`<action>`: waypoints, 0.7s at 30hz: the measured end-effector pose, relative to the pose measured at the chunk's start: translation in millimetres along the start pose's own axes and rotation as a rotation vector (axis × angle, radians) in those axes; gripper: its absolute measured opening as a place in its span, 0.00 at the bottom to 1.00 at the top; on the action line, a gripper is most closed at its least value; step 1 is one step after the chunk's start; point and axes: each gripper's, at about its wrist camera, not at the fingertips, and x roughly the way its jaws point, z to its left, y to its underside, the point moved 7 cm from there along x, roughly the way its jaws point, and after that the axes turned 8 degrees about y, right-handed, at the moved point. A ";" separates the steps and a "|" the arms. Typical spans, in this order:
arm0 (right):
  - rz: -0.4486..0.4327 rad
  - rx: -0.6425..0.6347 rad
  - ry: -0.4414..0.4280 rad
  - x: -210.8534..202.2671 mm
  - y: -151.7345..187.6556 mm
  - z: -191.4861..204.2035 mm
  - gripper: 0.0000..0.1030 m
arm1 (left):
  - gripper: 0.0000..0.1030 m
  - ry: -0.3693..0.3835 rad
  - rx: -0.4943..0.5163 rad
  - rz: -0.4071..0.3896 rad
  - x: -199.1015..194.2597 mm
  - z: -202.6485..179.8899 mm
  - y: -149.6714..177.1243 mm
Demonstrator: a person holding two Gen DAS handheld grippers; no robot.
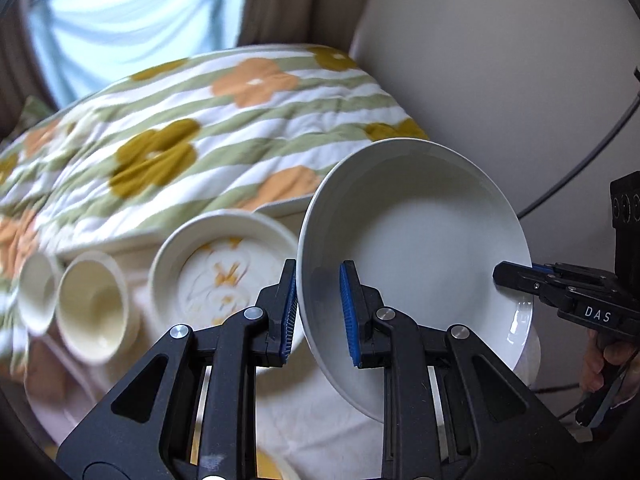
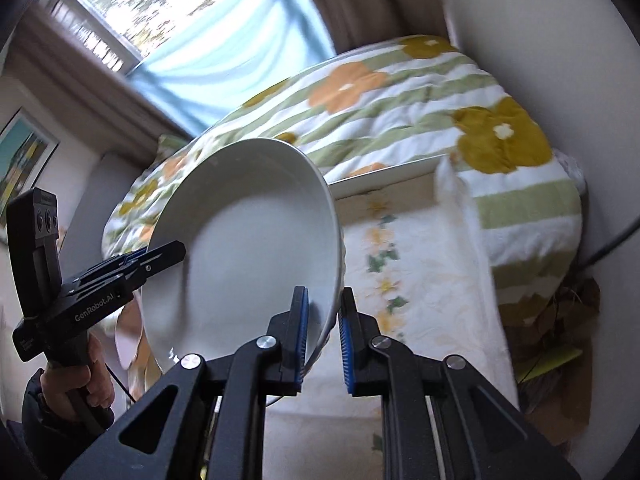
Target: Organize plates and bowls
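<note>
This is a bedroom in a home. A bed fills most of both views, covered by a quilted blanket (image 2: 400, 120) with green and white stripes and large orange and mustard flowers. Behind it a window (image 2: 160, 4) looks onto trees, with a pale blue sheer curtain (image 1: 132, 12) and heavier brown drapes (image 1: 304, 0) beside it. A framed picture (image 2: 24, 160) hangs on the plain light wall at the left of the right wrist view. In front of the bed, household crockery stands on a white floral cloth (image 2: 420, 264): a patterned plate (image 1: 224, 276) and small cream cups (image 1: 94, 304).
</note>
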 end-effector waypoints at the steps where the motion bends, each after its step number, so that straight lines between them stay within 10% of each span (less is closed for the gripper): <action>1: 0.024 0.004 -0.014 1.3 4.9 8.1 0.13 | 0.18 -0.018 -0.030 -0.011 -10.6 6.2 11.5; 11: 0.177 -0.208 -0.139 38.1 71.6 95.2 0.13 | 0.17 -0.161 -0.299 -0.033 -85.2 77.0 142.8; 21: 0.266 -0.276 -0.077 80.3 127.8 153.5 0.13 | 0.17 -0.154 -0.386 0.032 -85.0 139.7 224.4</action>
